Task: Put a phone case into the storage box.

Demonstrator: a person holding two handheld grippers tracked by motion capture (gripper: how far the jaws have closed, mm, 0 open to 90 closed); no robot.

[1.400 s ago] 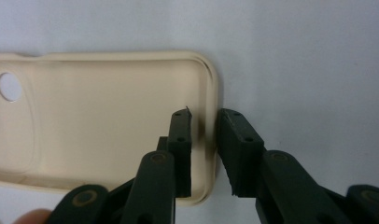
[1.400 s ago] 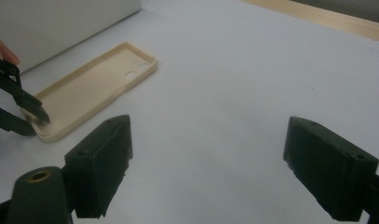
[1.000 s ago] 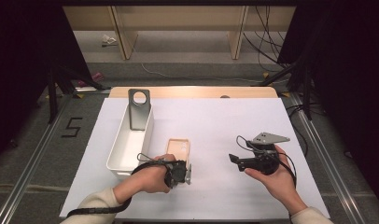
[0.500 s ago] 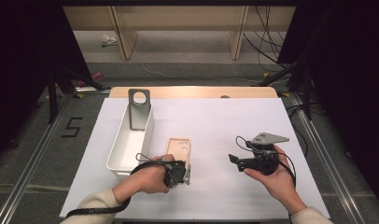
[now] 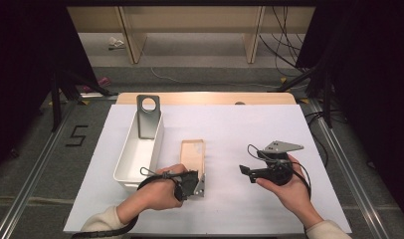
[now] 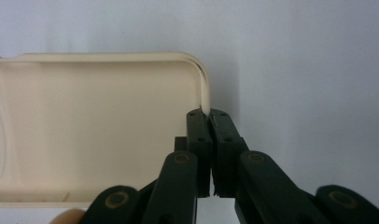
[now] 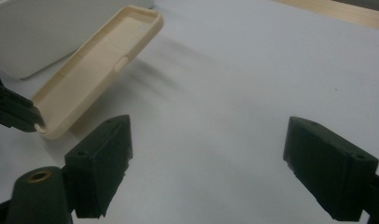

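A beige phone case lies near the table's front, its hollow side up. My left gripper is shut on the rim at the case's near corner. In the left gripper view the jaws pinch that thin rim of the case. In the right gripper view the case is tilted, its far end off the table over a shadow. My right gripper is held to the right of the case, pointing toward it. Its jaws stand wide open with nothing between them.
A white rectangular bin stands left of the case, with a grey metal bracket with a round hole leaning in its far end. A white sheet covers the table; bare wood shows along its far edge.
The case has shifted slightly and now tips up from its gripped near corner. The left hand has moved a little; the right hand has stayed put.
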